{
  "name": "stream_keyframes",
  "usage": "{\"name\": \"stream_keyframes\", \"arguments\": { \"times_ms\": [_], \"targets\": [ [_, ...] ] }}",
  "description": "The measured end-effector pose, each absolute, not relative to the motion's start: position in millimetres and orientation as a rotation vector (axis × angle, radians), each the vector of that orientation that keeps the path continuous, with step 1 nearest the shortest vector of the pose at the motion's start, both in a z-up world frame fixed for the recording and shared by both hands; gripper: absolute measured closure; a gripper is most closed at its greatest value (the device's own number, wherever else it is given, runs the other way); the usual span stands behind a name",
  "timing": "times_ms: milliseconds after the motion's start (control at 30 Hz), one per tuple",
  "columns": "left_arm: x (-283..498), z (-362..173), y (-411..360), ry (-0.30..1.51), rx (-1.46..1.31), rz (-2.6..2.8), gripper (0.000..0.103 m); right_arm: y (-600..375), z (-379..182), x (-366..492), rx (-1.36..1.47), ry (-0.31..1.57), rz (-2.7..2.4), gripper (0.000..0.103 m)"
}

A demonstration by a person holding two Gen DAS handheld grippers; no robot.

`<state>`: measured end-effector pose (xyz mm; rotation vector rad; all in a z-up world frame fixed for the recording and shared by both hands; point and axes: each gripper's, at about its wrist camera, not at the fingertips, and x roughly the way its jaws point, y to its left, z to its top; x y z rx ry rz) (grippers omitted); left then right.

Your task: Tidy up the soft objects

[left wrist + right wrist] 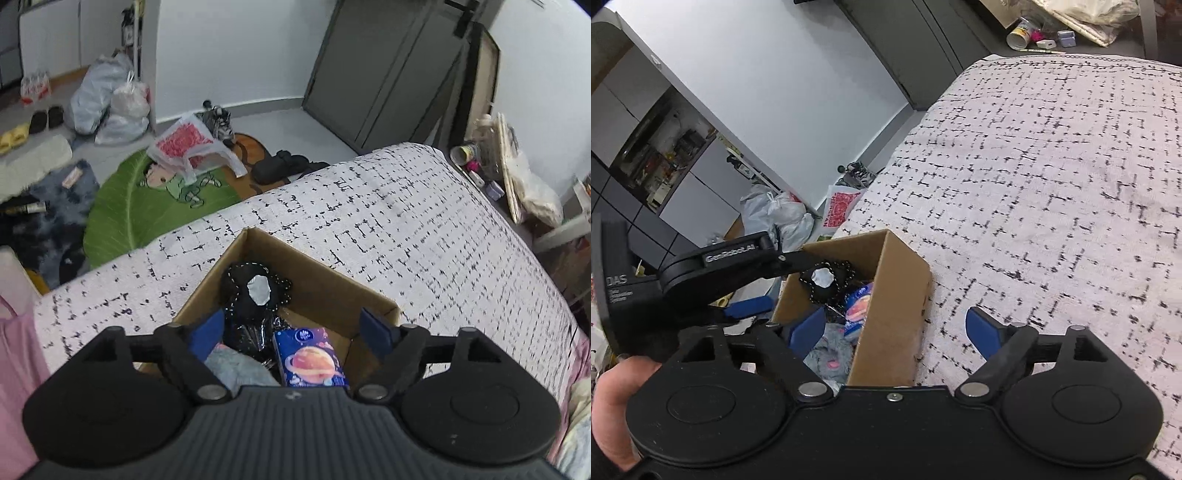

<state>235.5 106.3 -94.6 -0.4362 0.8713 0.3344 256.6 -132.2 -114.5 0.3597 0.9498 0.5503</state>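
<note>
An open cardboard box [325, 280] [890, 295] stands on a bed with a white, black-flecked cover [406, 221] [1052, 184]. Inside it lie a black soft item with a silver patch [243, 295] [827, 284], a blue tissue pack with a planet print [310, 358] [858, 306] and a grey plush [236, 365] [827, 354]. My left gripper [291, 334] hovers open over the box, nothing between its blue pads. My right gripper [894, 332] is open astride the box's right wall, one finger inside and one over the bed, not pressing it. A blue pad [750, 308] of the left gripper shows beside the box.
Beyond the bed's edge the floor holds a green leaf rug [129, 214], plastic bags [107, 99], shoes and a dark bag [280, 166]. A dark wardrobe [388, 74] stands at the back. Clutter [498, 162] sits right of the bed. A hand [613, 398] holds the left gripper.
</note>
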Motion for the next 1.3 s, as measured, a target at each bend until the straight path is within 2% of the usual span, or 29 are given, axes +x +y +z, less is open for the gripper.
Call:
{"name": "stream_keyframes", "arguments": {
  "times_ms": [233, 333, 700, 900, 1300],
  "targets": [
    [216.8, -78.9, 86.4, 0.859, -0.377, 0.300, 0.011, -156.3, -99.6, 237.8, 0.381, 0.906, 0.522, 0.012],
    [208.0, -68.3, 79.7, 0.846, -0.360, 0.296, 0.010, -167.8, -94.5, 227.1, 0.390, 0.888, 0.511, 0.008],
    [179.2, -35.2, 63.6, 0.815, -0.334, 0.251, 0.009, -207.4, -67.7, 197.9, 0.409, 0.835, 0.450, 0.005],
    [161.0, -13.8, 59.8, 0.798, -0.323, 0.232, 0.004, -211.4, -44.7, 179.3, 0.408, 0.803, 0.448, 0.000],
    [120.7, 9.1, 68.6, 0.781, -0.306, 0.193, 0.003, -210.0, -16.8, 138.0, 0.354, 0.785, 0.422, 0.000]
  ]
}}
